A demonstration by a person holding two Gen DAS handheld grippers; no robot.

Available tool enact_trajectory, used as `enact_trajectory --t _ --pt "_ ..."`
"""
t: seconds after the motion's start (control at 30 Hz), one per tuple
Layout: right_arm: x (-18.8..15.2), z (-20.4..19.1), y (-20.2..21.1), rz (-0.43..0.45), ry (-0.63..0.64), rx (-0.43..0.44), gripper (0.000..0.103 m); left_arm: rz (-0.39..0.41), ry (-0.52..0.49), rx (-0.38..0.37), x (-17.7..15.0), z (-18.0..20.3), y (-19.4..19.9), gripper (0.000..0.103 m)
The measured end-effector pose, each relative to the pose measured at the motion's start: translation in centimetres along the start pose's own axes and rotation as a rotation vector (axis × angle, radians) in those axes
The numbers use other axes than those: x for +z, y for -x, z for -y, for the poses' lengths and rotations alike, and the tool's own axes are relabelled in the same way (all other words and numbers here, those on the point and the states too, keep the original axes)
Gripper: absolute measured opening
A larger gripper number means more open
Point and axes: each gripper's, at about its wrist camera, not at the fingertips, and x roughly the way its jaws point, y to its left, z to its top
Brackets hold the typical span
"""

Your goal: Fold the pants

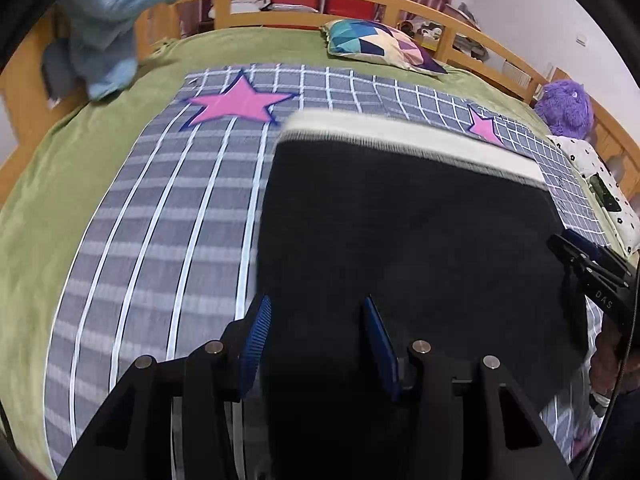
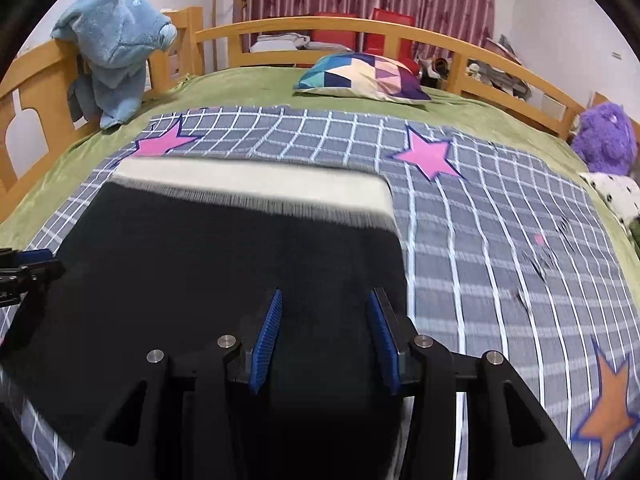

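Observation:
Black pants (image 1: 400,232) with a cream waistband (image 1: 400,136) lie flat on a grey checked sheet; they also show in the right wrist view (image 2: 224,264), with the waistband (image 2: 256,184) at the far end. My left gripper (image 1: 316,312) is open, its blue pads (image 1: 256,340) spread over the pants' near left edge. My right gripper (image 2: 326,304) is open over the pants' near right edge. Each gripper appears at the edge of the other's view: the right one (image 1: 588,264) and the left one (image 2: 28,272). Neither holds cloth.
The grey checked sheet (image 1: 168,216) with pink stars (image 1: 240,100) covers a green blanket (image 2: 260,80) on a wooden-railed bed (image 2: 320,26). A colourful pillow (image 2: 360,76) lies at the far end. A blue plush (image 2: 116,52) sits far left, a purple plush (image 2: 604,140) far right.

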Motion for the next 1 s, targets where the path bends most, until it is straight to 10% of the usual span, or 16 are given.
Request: enact_trajectory --t 0.47,0.6,1.0 --pt "-10.4 0.5 7.6 -0.087 -0.171 0.082 0.05 0.039 0.067 -0.035 -7.8 0.7 6.8 0.047" --pt "-9.3 0.2 11.6 -0.052 -0.191 0.055 0.05 0.041 0.06 -0.104 -7.7 2.3 9.7 0.047" --pt "-4.2 -1.6 23.9 0.082 -0.148 0.007 0.065 0.224 -0.086 0.026 -6.1 10.4 20.4 0.066"
